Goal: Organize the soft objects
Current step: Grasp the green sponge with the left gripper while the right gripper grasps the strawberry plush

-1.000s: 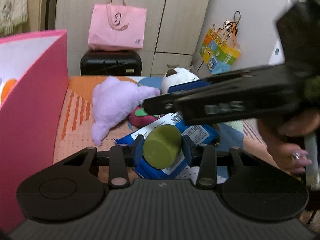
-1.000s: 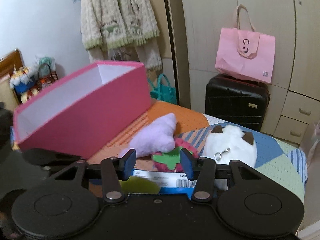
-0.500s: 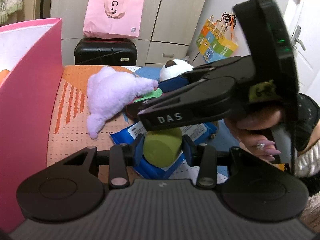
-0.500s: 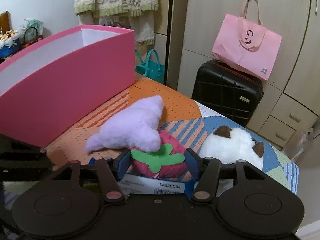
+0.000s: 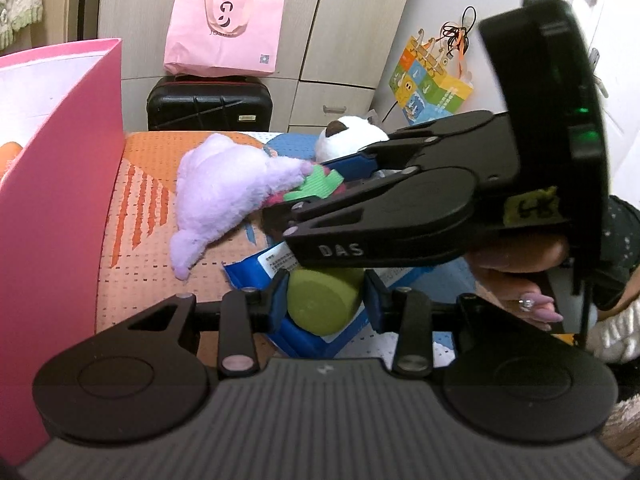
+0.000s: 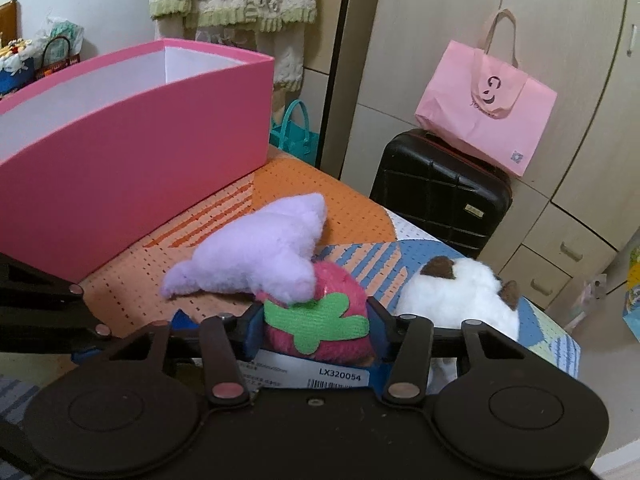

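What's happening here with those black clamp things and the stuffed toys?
A person is tidying soft toys on a bed, a gripper in each hand. The left gripper is shut on a green soft cylinder. The right gripper is closing around a pink strawberry plush, which lies partly under a purple plush. An open pink box stands close by.

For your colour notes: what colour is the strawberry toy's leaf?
Green, on the pink strawberry toy; clearest in the right wrist view.

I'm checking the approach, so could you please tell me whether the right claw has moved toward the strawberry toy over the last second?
Yes. The right claw has come forward and down: the strawberry toy now sits between its closing fingers, below the lilac plush.
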Tool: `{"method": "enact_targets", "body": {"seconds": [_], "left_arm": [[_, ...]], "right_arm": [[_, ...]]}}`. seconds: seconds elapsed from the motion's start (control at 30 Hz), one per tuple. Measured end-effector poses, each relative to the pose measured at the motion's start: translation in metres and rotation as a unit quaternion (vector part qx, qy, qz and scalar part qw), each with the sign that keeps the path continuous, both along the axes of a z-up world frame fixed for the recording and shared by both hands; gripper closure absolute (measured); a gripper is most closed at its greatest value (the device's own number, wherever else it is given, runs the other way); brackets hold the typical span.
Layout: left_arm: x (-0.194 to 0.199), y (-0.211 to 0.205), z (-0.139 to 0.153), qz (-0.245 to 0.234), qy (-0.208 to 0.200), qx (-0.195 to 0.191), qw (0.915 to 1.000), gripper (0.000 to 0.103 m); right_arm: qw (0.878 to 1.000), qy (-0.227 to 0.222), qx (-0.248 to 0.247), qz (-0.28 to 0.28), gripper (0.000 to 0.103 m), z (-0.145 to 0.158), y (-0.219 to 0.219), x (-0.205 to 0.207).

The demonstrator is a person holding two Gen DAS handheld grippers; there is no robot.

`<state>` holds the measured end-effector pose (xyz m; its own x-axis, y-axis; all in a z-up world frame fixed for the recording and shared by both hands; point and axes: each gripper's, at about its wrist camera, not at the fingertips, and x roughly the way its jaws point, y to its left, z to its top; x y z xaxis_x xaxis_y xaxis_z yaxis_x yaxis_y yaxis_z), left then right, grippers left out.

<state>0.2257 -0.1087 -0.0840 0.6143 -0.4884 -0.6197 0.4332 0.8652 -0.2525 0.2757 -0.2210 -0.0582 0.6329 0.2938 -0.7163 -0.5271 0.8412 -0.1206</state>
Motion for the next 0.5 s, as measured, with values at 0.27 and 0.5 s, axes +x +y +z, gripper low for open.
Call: {"method": "enact_targets", "body": {"seconds": [0.27, 0.5], "left_arm": [[-0.012, 0.004, 0.006, 0.000, -0.007, -0.004, 1.0000, 0.066], [-0.025, 0.010, 0.013, 0.000, -0.010, -0.009, 0.9999, 0.066]], "right_arm": [[0.999, -0.028, -0.012, -0.016, 0.047, 0.015, -0.004, -0.027], [0.998, -0.046, -0.003, -0.037, 0.047, 0.028, -0.013, -0.054]]}}
